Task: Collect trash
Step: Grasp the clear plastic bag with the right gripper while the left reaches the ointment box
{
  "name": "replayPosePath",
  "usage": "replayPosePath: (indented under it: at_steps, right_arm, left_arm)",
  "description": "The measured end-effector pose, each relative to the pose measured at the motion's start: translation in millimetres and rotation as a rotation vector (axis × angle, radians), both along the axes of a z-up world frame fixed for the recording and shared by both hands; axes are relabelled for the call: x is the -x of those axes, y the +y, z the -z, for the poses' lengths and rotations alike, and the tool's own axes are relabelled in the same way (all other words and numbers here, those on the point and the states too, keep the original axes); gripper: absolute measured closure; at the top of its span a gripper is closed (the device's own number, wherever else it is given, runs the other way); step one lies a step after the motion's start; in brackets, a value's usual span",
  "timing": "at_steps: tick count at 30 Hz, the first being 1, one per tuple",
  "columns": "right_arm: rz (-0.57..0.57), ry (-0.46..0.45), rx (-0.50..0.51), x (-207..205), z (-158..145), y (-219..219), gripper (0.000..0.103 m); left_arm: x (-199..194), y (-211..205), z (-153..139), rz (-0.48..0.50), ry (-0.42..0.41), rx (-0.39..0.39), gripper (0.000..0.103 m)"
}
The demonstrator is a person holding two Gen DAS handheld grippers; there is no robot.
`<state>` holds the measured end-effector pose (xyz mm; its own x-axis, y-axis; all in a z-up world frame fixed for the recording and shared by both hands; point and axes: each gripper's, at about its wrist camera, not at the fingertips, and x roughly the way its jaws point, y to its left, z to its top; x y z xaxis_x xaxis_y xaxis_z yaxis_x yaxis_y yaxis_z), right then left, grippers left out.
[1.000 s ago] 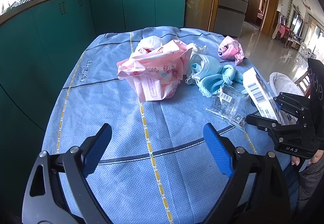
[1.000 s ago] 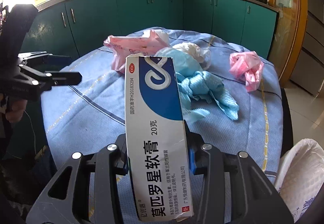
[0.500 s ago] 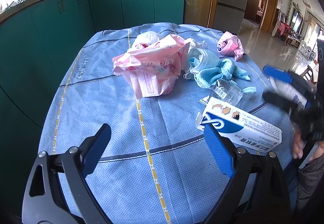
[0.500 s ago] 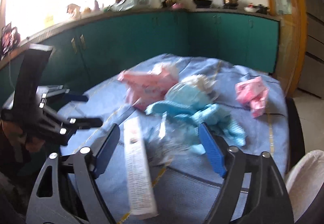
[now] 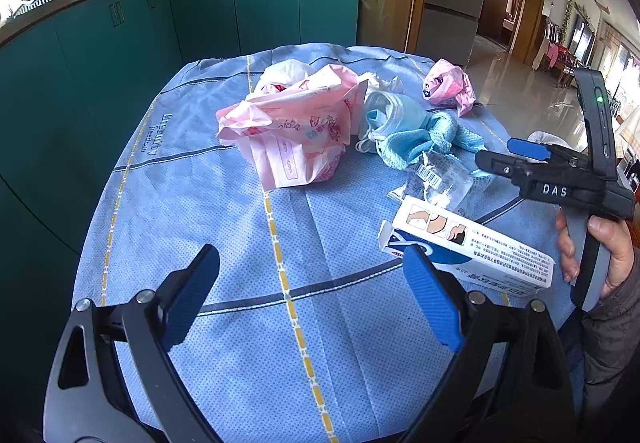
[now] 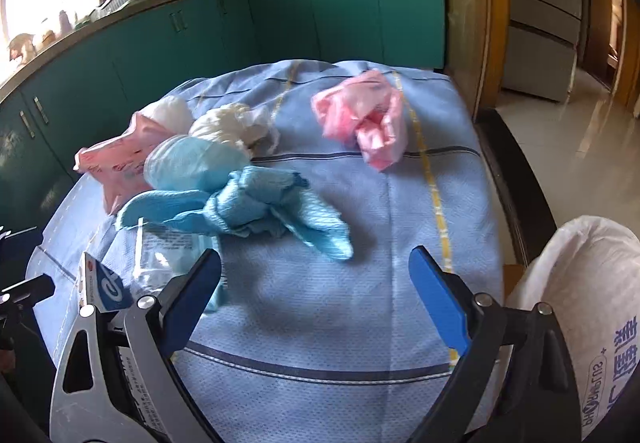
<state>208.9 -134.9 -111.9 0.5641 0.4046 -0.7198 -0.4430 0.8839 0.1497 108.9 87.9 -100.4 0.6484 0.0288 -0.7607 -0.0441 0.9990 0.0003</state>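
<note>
A white and blue medicine box point(image 5: 472, 247) lies flat on the blue tablecloth point(image 5: 192, 203), just past the right finger of my left gripper point(image 5: 310, 259), which hangs open and empty. Beyond the box lie a clear plastic packet point(image 5: 440, 179), crumpled blue masks and cloth point(image 5: 404, 131), a large pink wrapper bag point(image 5: 296, 127) and a small pink bag point(image 5: 448, 85). My right gripper point(image 6: 316, 259) hovers over bare cloth, its jaws opening with nothing between them. The blue cloth point(image 6: 256, 203) lies just ahead of it and the box point(image 6: 106, 289) sits outside its left finger.
A white sack point(image 6: 580, 307) stands off the table's right edge. Green kitchen cabinets point(image 5: 260, 3) curve behind the table. A hand point(image 5: 600, 243) holds the right gripper point(image 5: 504, 157) at the table's right side. A white crumpled tissue point(image 6: 232, 127) sits behind the masks.
My right gripper let go of the medicine box, which dropped flat onto the cloth. That gripper opened wide and swung right toward the blue cloth. The left gripper stayed put.
</note>
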Motion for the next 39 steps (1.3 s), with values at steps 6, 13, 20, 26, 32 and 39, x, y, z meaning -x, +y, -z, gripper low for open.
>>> replayPosePath:
  at_steps: [6, 13, 20, 26, 32, 39]
  right_arm:
    - [-0.074, 0.025, 0.002, 7, 2, 11, 0.052]
    - [-0.091, 0.028, -0.013, 15, 2, 2, 0.084]
    - [-0.057, -0.006, -0.05, 22, -9, -24, 0.085]
    - [-0.035, -0.016, -0.074, 22, -15, -36, 0.084]
    - [-0.042, -0.009, -0.059, 22, -13, -33, 0.059]
    - [-0.145, -0.023, -0.09, 30, -17, -12, 0.023]
  left_arm:
    - [1, 3, 1, -0.007, 0.0, 0.005, 0.01]
    - [2, -2, 0, 0.005, -0.003, 0.0, 0.01]
    - [5, 4, -4, -0.021, -0.02, 0.001, 0.01]
    - [3, 0, -1, -0.009, -0.01, 0.006, 0.01]
    - [6, -25, 1, 0.121, 0.025, 0.05, 0.01]
    - [17, -65, 7, 0.257, 0.021, -0.107, 0.01]
